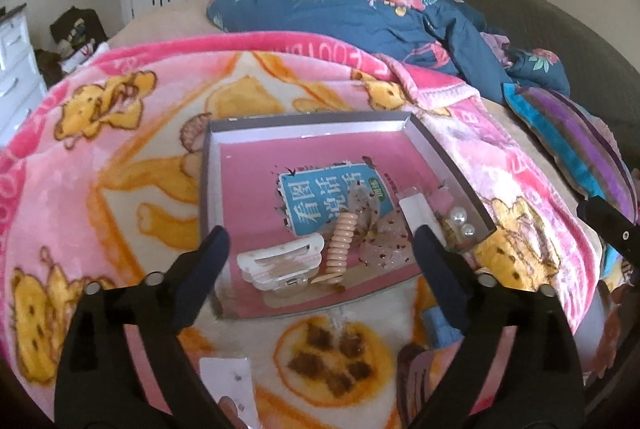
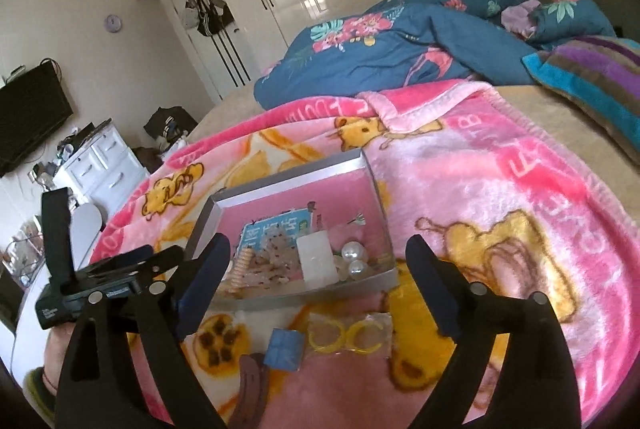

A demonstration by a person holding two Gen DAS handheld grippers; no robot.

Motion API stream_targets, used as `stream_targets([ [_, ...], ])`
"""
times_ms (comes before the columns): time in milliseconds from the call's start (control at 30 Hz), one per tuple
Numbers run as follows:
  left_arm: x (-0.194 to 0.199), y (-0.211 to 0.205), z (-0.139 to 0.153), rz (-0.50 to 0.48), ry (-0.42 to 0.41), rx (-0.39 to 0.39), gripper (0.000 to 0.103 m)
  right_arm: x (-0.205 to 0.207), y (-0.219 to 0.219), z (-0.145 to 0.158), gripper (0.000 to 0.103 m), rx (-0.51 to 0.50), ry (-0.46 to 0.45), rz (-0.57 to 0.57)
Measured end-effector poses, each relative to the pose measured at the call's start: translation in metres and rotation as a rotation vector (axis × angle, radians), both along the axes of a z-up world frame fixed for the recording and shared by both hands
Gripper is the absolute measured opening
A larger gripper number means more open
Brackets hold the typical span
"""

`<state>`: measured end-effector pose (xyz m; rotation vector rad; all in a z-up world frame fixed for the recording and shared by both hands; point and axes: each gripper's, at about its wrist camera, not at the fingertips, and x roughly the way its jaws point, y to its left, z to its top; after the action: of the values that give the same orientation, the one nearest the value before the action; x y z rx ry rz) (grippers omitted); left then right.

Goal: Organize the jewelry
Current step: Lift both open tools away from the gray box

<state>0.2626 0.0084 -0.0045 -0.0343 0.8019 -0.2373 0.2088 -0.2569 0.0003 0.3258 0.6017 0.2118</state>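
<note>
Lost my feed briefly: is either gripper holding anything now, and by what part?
Nothing is held. The left gripper and right gripper are both open and empty, poised near the tray.

tray (image 1: 442, 149): shallow grey box, pink floor, flat on the bed | white claw clip (image 1: 280, 261): lying at its near edge | peach coil hair tie (image 1: 340, 245): just beside the clip | pearl earrings (image 1: 462, 223): near right corner | yellow hoops in clear bag (image 2: 348, 337): outside, before the tray | blue square (image 2: 285, 349): beside the bag
</note>
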Motion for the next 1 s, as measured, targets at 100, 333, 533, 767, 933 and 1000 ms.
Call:
stream_targets([
  [100,-0.010,0.003,0.011,0.011,-0.014,-0.014,0.093,-0.007,-0.001,0.006,0.089,-0.010,-0.016,0.003],
  [333,-0.031,0.023,0.034,0.062,-0.039,-0.055,0.093,-0.023,-0.004,0.021,0.093,-0.016,-0.056,0.017],
  [533,-0.053,0.045,0.055,0.098,-0.079,-0.097,0.093,-0.036,-0.008,0.032,0.093,-0.015,-0.080,0.020],
  [767,-0.081,0.066,0.072,0.120,-0.105,-0.171,0.093,-0.049,-0.008,0.041,0.093,-0.028,-0.104,0.035],
  [933,-0.100,0.063,0.077,0.108,-0.132,-0.153,0.093,-0.060,-0.006,0.043,0.093,-0.049,-0.113,0.052],
  [1000,-0.107,0.060,0.076,0.108,-0.136,-0.138,0.093,-0.064,-0.005,0.044,0.093,-0.056,-0.116,0.060],
])
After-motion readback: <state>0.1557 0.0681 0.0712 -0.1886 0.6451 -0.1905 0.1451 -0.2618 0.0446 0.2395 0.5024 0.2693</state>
